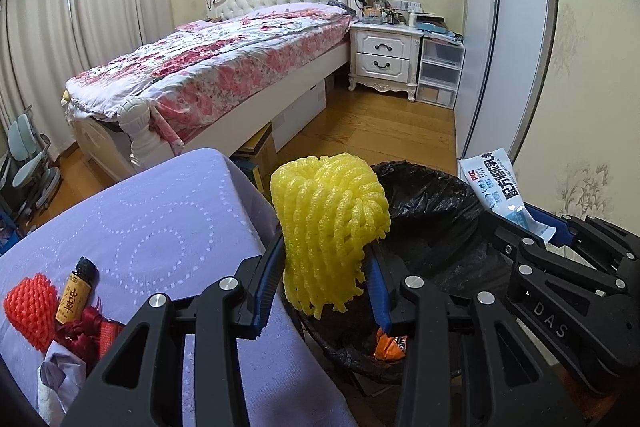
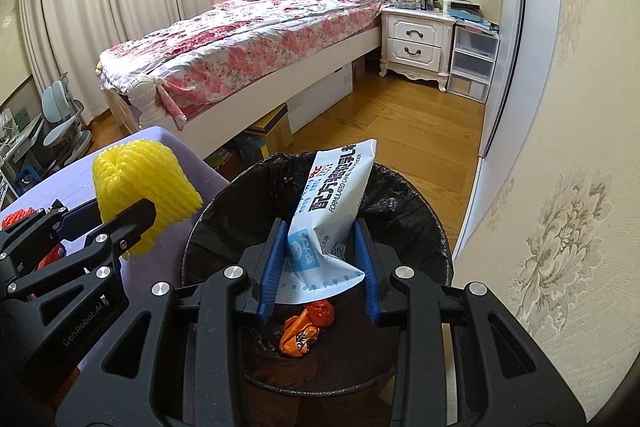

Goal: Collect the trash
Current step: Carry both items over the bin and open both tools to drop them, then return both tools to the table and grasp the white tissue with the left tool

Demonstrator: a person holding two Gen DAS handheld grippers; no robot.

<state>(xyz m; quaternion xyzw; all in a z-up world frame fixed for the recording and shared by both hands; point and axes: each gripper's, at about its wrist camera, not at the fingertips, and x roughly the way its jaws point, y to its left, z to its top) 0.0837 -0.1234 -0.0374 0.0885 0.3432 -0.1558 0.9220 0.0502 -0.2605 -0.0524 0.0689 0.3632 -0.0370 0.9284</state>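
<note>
In the left wrist view, the left gripper [image 1: 326, 279] is pinching a yellow foam net [image 1: 330, 223] between its 2 blue-padded jaws, and the net is hanging at the edge of the bin [image 1: 424, 211], a round basket lined with a black bag. An orange wrapper [image 1: 390, 345] is lying at the bin's bottom. To the left, a worktop [image 1: 160, 223] under a lilac cloth is carrying a red foam net [image 1: 30, 307], a small brown bottle [image 1: 76, 289] and some crumpled red and white scraps. The right gripper [image 1: 556, 227] is showing at the right edge, its jaws pinching a white and blue packet [image 1: 496, 187] over the bin.

In the right wrist view, the right gripper [image 2: 320, 263] is pinching the white and blue packet [image 2: 332, 203] by its lower end, directly above the open bin [image 2: 240, 195]. The orange wrapper [image 2: 306, 327] is lying inside, below the packet. At the left, the left gripper [image 2: 120, 223] is holding the yellow foam net [image 2: 140, 183] beside the bin's rim, over the edge of the worktop [image 2: 200, 171]. A bed [image 2: 240, 59] is standing behind.
</note>
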